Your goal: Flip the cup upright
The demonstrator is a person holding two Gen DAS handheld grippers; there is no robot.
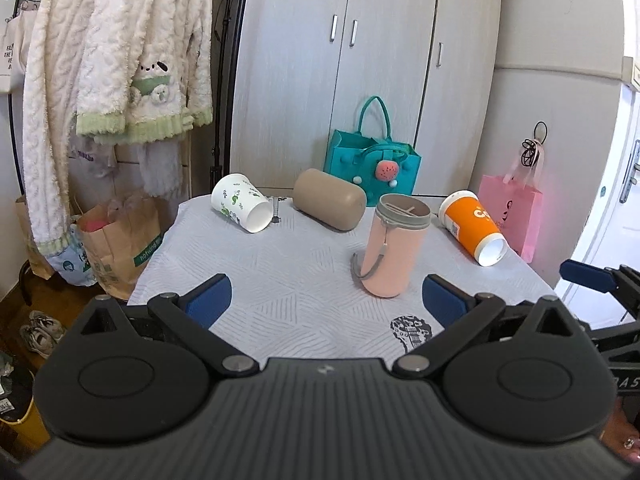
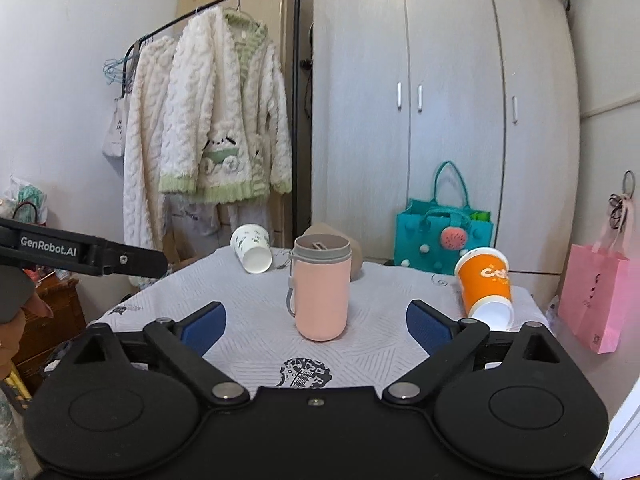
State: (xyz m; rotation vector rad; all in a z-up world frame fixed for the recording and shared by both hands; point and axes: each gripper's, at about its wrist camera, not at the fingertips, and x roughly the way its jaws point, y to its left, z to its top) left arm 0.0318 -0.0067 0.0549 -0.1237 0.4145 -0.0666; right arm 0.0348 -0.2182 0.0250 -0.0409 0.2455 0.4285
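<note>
A pink cup [image 1: 390, 250] with a grey rim and strap stands upright on the table, and shows in the right wrist view [image 2: 322, 292]. A white leaf-print paper cup [image 1: 242, 208] [image 2: 252, 252] lies on its side at the back left. A tan cup [image 1: 330, 199] [image 2: 356, 262] lies on its side behind the pink one. An orange paper cup [image 1: 472, 228] [image 2: 486, 286] lies on its side at the right. My left gripper [image 1: 326, 300] is open and empty, short of the pink cup. My right gripper [image 2: 316, 326] is open and empty, just in front of the pink cup.
The table [image 1: 280, 280] has a pale patterned cloth. A teal bag [image 1: 372, 166] stands behind it against the wardrobe [image 1: 360, 60]. A pink bag [image 1: 516, 212] hangs at the right. Fleece robes [image 1: 112, 60] hang on a rack at the left, with paper bags [image 1: 120, 240] below.
</note>
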